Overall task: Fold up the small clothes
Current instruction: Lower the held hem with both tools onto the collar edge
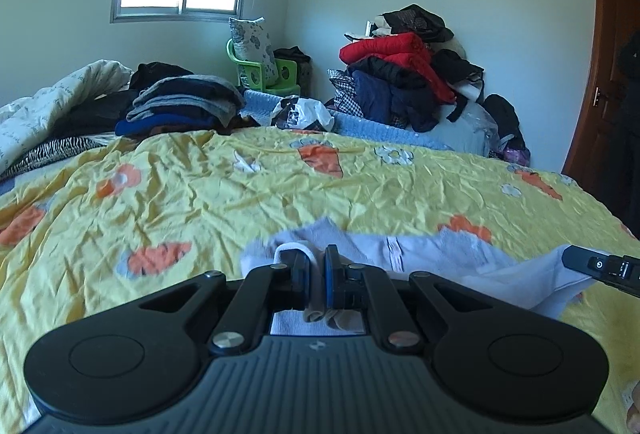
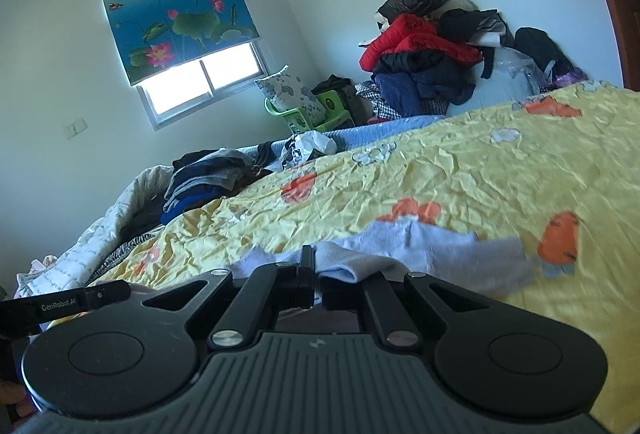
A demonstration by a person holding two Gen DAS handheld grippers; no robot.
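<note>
A small pale lavender garment (image 1: 432, 254) lies on the yellow carrot-print bedspread (image 1: 240, 193), close in front of both grippers. My left gripper (image 1: 317, 274) is shut on a white-edged part of the garment, cloth hanging between its blue pads. My right gripper (image 2: 316, 274) is shut on another edge of the same garment (image 2: 420, 246), a fold draped over its right finger. The right gripper's body shows at the right edge of the left wrist view (image 1: 600, 266). The left gripper's body shows at the left of the right wrist view (image 2: 64, 302).
A stack of folded dark clothes (image 1: 184, 101) sits at the far left of the bed beside a white quilt (image 1: 44, 109). A heap of red and dark clothes (image 1: 408, 73) lies by the far wall. A green chair with a pillow (image 1: 264, 65) stands in the corner. A brown door (image 1: 608, 73) is at right.
</note>
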